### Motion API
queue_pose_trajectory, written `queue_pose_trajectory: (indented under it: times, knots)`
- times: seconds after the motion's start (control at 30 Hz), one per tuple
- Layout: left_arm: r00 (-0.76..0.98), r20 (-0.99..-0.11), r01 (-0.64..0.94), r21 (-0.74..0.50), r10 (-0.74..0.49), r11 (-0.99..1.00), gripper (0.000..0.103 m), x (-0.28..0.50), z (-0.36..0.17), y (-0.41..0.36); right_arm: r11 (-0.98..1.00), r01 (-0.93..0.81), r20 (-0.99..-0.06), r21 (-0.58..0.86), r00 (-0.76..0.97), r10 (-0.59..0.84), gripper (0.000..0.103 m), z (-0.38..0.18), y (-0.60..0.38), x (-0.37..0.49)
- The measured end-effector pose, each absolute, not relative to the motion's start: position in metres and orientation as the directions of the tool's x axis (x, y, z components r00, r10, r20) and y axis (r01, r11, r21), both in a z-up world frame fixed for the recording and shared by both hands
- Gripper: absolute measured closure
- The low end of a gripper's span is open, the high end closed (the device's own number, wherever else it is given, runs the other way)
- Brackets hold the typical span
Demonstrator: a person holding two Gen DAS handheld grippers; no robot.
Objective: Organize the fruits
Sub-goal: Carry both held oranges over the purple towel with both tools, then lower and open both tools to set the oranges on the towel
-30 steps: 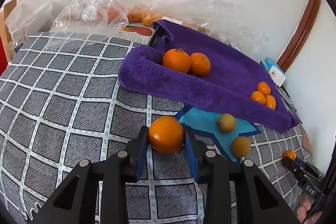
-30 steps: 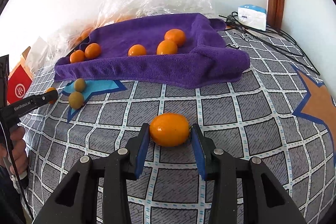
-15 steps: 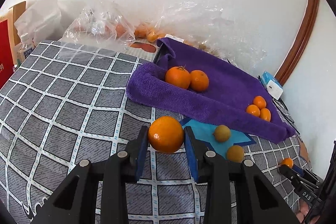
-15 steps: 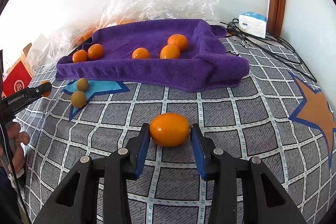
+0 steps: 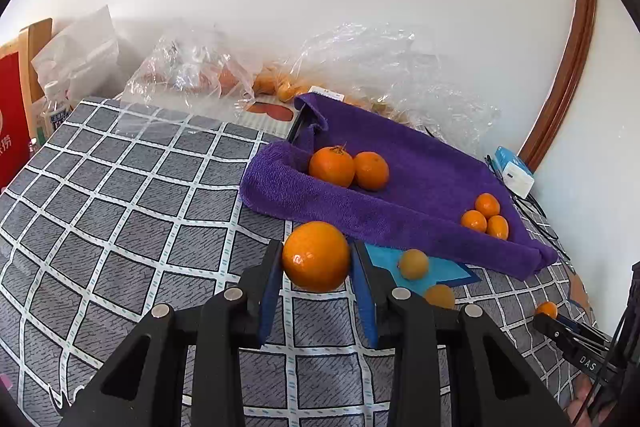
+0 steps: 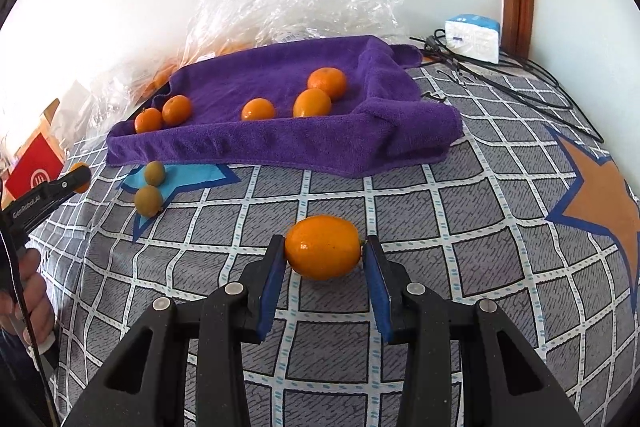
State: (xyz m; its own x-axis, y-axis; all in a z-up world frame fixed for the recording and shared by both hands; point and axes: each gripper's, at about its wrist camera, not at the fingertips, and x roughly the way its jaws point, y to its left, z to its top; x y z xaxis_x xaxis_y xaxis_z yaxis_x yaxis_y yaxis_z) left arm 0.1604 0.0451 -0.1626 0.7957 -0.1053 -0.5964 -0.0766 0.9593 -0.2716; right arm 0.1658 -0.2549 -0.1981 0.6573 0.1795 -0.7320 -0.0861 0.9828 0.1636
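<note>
My left gripper (image 5: 316,267) is shut on a round orange (image 5: 316,255) and holds it above the checked cloth, just in front of the purple towel (image 5: 416,183). My right gripper (image 6: 324,263) is shut on an oval orange (image 6: 323,246), in front of the same towel (image 6: 288,143). On the towel lie two oranges (image 5: 348,167) at its left end and three small ones (image 5: 486,217) at its right end. Two greenish-brown fruits (image 6: 150,187) sit on a blue star patch in front of the towel.
Clear plastic bags with more fruit (image 5: 276,87) lie against the back wall. A white and blue box (image 6: 474,37) and black cables (image 6: 500,79) are at the right corner. A red box (image 6: 34,175) stands at the far left. The grey checked cloth (image 6: 420,203) covers the surface.
My left gripper has lifted and drawn back with its orange, so the towel sits lower and farther. My right gripper has drawn back a little with its orange.
</note>
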Motion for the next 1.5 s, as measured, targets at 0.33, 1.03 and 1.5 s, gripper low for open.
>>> queue_pose_trajectory:
  times: [0.33,1.03,1.5]
  knots:
    - [0.78,-0.605,-0.053,-0.318,-0.16,0.947,0.071,0.162,-0.143,0.053,0.987,-0.053,-0.7,0.154,0.699,0.147,0.064,-0.168,-0.249,0.17]
    - [0.829,-0.542,-0.068,-0.342,-0.138,0.937,0.071,0.255,-0.118,0.028,0.983,-0.07,-0.585,0.171,0.796,0.158,0.064,-0.118,-0.221,0.288]
    - [0.815,-0.57,-0.088,-0.295,-0.101,0.951,0.071,0.258,-0.146,0.022,0.988,-0.095,-0.643,0.124,0.75,0.152,0.064,-0.166,-0.219,0.301]
